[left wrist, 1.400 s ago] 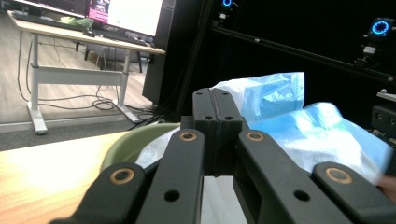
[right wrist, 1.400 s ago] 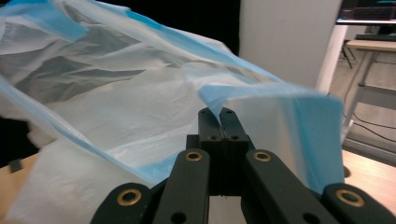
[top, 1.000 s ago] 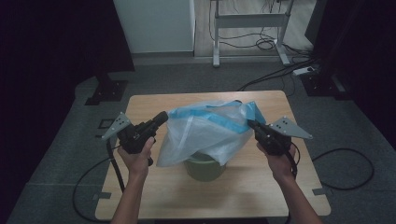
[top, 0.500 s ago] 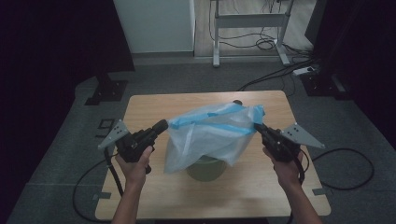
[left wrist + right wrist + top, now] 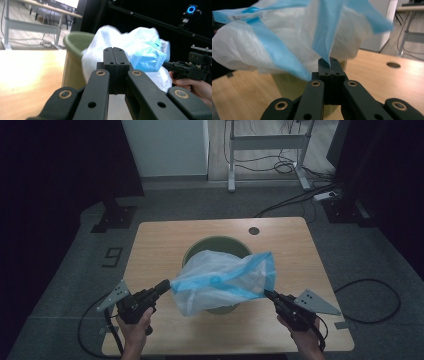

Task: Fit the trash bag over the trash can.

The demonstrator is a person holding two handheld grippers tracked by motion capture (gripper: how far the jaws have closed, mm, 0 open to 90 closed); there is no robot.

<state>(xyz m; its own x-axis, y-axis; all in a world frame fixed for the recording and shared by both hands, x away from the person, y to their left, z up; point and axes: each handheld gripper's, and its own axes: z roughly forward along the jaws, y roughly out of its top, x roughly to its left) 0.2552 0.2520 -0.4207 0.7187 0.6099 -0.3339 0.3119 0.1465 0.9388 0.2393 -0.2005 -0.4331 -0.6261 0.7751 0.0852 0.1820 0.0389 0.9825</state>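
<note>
Low over the near edge of the table [image 5: 160,235], both hands angle their claws inward: left claw [image 5: 164,285] pointing toward 2 o'clock, right claw [image 5: 268,294] toward 10. Between them stretches a white plastic bag with blue trim [image 5: 222,280], above the green bin [image 5: 217,243], each claw clamped tight on one end. From the right claw's view, a blue strip [image 5: 325,37] runs into the closed jaws; the left claw's view shows the bin's rim [image 5: 75,40] at 10 o'clock.
</note>
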